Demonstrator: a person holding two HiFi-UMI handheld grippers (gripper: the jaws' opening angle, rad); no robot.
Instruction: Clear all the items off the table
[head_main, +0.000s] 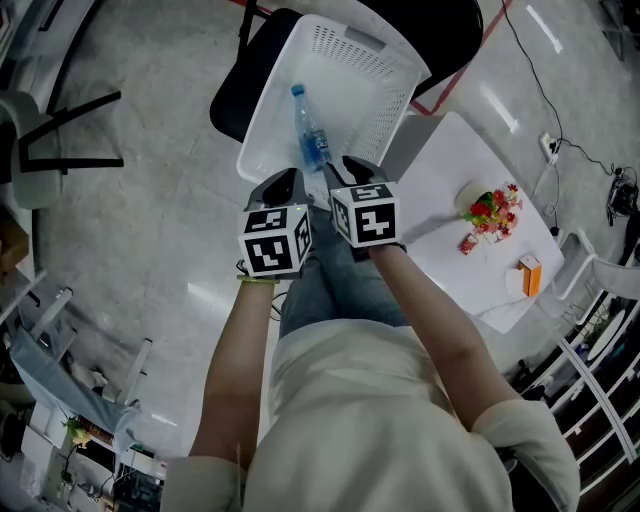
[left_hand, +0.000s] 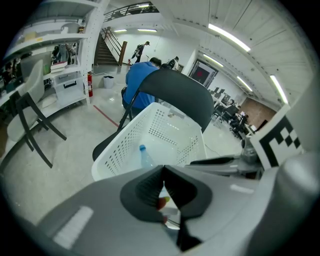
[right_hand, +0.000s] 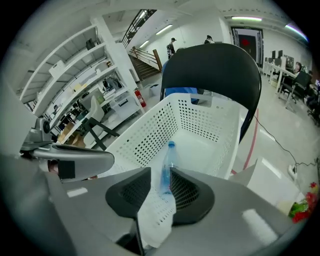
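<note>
Over the basket (head_main: 400, 60), your right hand-held gripper (right_hand: 167, 185) hung released and your left hand-held gripper (left_hand: 163, 172) clenched, the bottle (head_main: 310, 135) already lay inside, but flowers (head_main: 492, 210) and an orange box (head_main: 530, 274) were left on the bench (head_main: 450, 170).

Head view looks steeply down; 2 gripper views closely face shared basket (head_main: 375, 90).

Table (head_main: 445, 185) items too small to tell (reddish cluster (head_main: 490, 212)), chair (head_main: 22, 165) cropped
</note>
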